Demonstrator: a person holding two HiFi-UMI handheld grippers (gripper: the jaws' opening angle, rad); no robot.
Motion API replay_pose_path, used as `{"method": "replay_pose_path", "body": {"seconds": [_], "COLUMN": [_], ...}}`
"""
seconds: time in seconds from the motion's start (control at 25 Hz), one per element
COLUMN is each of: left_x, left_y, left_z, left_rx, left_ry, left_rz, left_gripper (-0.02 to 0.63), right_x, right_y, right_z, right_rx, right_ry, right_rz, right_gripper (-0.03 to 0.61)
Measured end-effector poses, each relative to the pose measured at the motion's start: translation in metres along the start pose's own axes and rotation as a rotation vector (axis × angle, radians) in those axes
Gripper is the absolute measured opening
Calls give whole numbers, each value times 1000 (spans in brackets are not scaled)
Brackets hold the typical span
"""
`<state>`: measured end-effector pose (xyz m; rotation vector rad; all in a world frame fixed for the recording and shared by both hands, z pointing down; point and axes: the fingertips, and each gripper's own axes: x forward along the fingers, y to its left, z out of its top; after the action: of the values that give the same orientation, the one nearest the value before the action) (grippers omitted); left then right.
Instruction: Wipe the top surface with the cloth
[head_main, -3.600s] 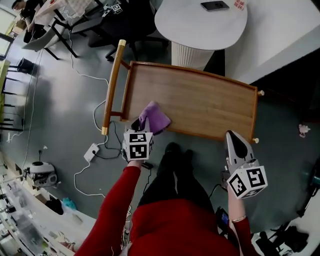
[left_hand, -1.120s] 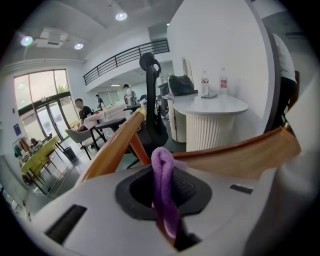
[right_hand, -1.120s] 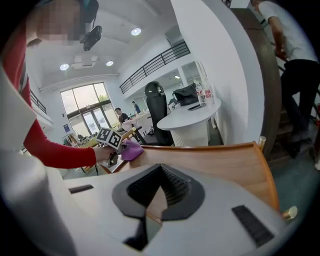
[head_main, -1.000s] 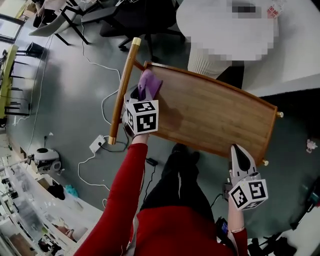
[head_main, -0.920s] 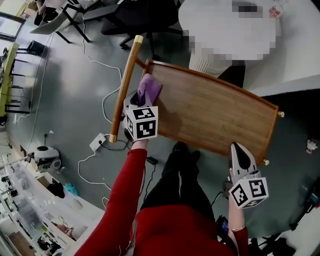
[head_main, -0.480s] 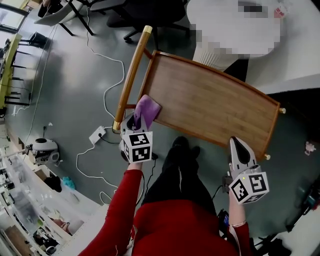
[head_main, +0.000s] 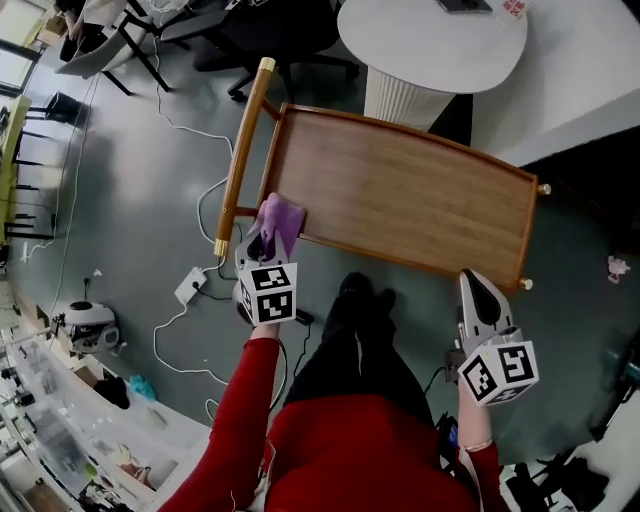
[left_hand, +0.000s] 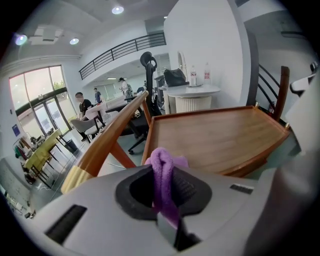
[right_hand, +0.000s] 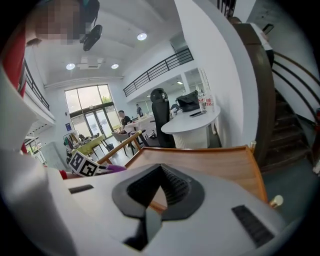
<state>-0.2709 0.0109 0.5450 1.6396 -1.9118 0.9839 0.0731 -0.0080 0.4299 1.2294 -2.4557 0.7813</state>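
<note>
At the top surface (head_main: 400, 190) — left tongs (head_main: 262, 240), arm outstretched, pinch cloth (head_main: 281, 214).

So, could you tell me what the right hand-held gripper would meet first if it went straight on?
Probably the near rim of the wooden cart top, towards its right end; the right hand-held gripper points at it, though height is unclear.

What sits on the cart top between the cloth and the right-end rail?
Nothing: the head view shows bare wood of the cart top from the purple cloth to the right-end rail.
</note>
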Motion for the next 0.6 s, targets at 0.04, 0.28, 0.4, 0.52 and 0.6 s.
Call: {"method": "replay_pose_path", "body": {"seconds": [0.04,0.28,0.4,0.52,0.6], "left_x": [0,-7,-14,-29,-41], "left_y": [-4,-76,-138,-212,-262], "left_z": [0,10,18,23,28], "left_rx": [1,49,105,180,228], "left_ry": [0,5,-1,-6,-21], "left_rz": [-20,-200,-340,-508,-614], "left_gripper": [49,49,49,49,49], "right_x": [-5,-42,-62,-84,-100], "right_y": [-1,-21,-33,-44,-49], "right_z": [-1,-8,-12,-22,-26], "right_rx": [4,44,71,115,134], "right_ry": [-9,-61,-84,-103,-120], "right_rz": [-14,-121,-183,-259,-302], "right_gripper": [5,5,5,5,5]}}
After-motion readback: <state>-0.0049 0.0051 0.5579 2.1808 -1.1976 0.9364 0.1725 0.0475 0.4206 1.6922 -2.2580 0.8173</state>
